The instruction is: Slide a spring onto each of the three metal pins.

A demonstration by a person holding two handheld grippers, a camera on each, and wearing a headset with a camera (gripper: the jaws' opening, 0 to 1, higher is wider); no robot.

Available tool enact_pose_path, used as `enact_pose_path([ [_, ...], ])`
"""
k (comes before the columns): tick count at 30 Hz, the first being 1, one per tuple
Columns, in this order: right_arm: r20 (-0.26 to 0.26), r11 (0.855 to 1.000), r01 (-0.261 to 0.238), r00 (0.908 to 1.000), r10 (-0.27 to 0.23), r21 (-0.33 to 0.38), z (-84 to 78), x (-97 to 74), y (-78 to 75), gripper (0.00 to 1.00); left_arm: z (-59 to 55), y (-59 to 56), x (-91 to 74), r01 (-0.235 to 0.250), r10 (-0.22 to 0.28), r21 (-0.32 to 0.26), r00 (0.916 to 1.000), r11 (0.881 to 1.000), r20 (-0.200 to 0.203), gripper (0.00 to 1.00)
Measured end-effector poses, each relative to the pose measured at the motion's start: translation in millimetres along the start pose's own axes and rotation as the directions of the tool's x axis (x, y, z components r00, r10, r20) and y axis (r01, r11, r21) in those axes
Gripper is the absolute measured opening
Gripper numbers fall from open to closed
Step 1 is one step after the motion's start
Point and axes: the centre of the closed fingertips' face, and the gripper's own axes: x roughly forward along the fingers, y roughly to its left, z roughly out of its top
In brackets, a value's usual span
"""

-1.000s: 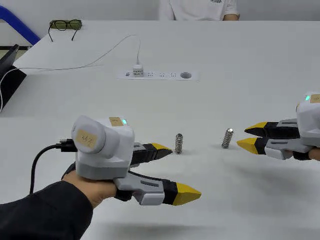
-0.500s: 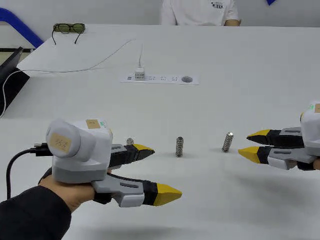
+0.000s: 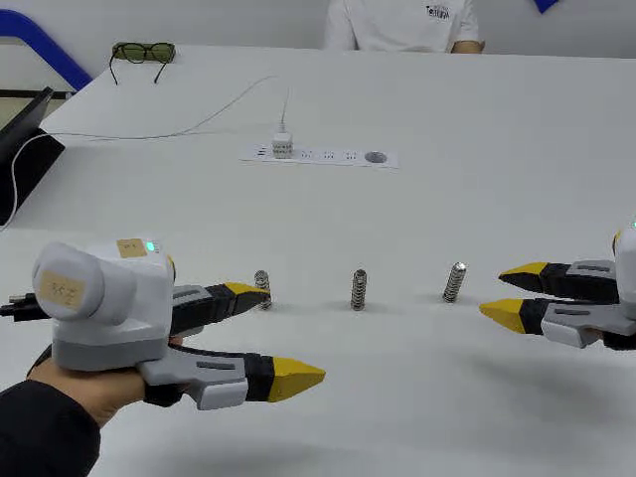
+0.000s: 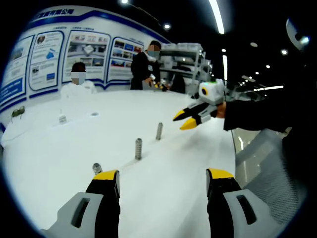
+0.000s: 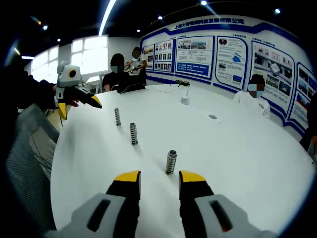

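Springs [image 3: 359,289], three upright in a row on the table [image 3: 477,119], stand between the two tools: one just beside the left gripper [image 3: 288,333]'s far tip, one just ahead of the right gripper [image 3: 494,290]. Left jaws gape wide, right jaws sit slightly parted; both hold nothing.

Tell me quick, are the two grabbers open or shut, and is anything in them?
Left gripper: open, holding nothing.
Right gripper: open, holding nothing.
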Motion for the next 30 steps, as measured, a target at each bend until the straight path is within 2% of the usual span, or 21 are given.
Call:
enact_pose_path([
  [4, 0.004, 1.000, -0.002, 1.0000, 0.002, 0.000, 0.9, -0.7, 0.6, 0.32, -2.3, 7.7, -4.9, -0.032, 0.032, -0.014, 0.9994, 0.999, 0.012, 0.74],
  [10, 0.005, 1.000, -0.009, 0.9999, 0.009, 0.003, 1.1, -0.8, 2.6, 0.34, -10.6, 16.4, -9.7, -0.063, 0.063, -0.016, 0.9980, 0.998, 0.003, 0.75],
  [16, 0.005, 1.000, -0.017, 0.9998, 0.017, 0.008, -1.3, 0.0, 5.1, 0.35, -18.9, 31.3, -15.3, -0.108, 0.108, -0.026, 0.9942, 0.994, 0.004, 0.78],
  [22, 0.005, 1.000, -0.025, 0.9997, 0.025, 0.012, -2.6, 0.4, 7.3, 0.37, -27.9, 41.9, -16.0, -0.143, 0.143, -0.013, 0.9896, 0.990, -0.017, 0.80],
  [30, 0.006, 0.999, -0.031, 0.9995, 0.031, 0.017, -4.2, 0.9, 8.0, 0.40, -33.7, 56.0, -18.2, -0.177, 0.177, -0.028, 0.9840, 0.984, -0.019, 0.81],
])
